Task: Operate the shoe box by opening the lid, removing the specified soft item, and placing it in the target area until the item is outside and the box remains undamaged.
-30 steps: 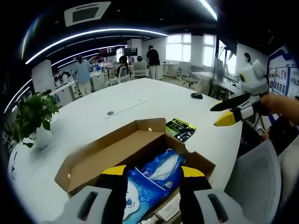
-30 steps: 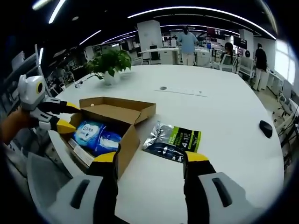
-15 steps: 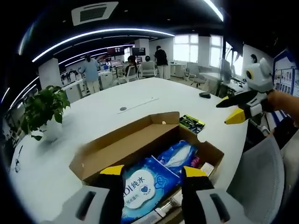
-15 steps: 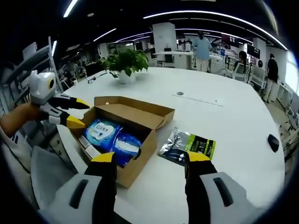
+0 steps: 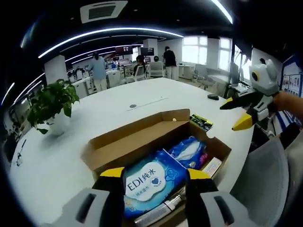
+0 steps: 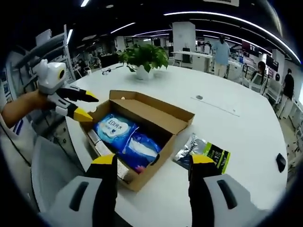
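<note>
Left gripper view: the left gripper [image 5: 154,177] rises from the bottom centre, jaws apart and holding nothing. Directly above and between the jaw tips lies the blue wipes pack [image 5: 147,178], inside the open shoe box [image 5: 124,142] at lower centre of the frame. A second blue pack [image 5: 189,150] lies beside it, toward the right end of the box. The right gripper [image 5: 239,113] hangs at the right edge — jaws apart, clear of the box.

Right gripper view: the right gripper [image 6: 154,161] rises from the bottom, jaws apart, empty. The box [image 6: 182,124] sits at centre on the white table [image 6: 246,142], lid folded back, both packs still inside. The left gripper [image 6: 87,106] sits at the box's left end, tips just beside the rim. A green-and-silver pouch [image 6: 201,152] lies on the table right of the box.
</note>
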Motion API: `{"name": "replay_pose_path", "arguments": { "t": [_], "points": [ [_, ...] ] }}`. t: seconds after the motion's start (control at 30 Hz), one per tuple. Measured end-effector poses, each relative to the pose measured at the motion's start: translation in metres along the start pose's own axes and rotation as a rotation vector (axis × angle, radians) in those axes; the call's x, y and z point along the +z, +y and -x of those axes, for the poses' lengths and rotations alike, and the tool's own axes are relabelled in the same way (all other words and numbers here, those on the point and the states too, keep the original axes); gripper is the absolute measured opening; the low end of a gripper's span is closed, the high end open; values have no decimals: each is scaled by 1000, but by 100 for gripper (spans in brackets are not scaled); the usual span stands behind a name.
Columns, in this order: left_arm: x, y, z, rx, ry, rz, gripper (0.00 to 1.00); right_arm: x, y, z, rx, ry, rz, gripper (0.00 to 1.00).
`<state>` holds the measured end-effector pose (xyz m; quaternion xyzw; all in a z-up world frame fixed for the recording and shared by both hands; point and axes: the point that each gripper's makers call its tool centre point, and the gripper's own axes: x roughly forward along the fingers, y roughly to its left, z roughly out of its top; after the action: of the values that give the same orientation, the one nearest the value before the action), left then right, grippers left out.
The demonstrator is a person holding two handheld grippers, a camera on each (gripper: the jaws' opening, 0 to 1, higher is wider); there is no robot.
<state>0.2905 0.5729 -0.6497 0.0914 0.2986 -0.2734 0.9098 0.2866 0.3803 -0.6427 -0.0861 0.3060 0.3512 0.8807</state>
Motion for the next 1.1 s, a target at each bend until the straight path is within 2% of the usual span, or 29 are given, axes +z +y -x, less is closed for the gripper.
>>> {"name": "replay_pose_path", "arguments": {
  "t": [0.47,0.8,1.1],
  "points": [
    [-17,16,7,35,20,30,50,2,28,-27,81,41,73,56],
    [-25,24,11,52,21,55,50,-2,41,-51,121,75,88,54],
    [-41,36,20,100,34,77,49,-5,51,-76,156,101,106,50]
  ]
}}
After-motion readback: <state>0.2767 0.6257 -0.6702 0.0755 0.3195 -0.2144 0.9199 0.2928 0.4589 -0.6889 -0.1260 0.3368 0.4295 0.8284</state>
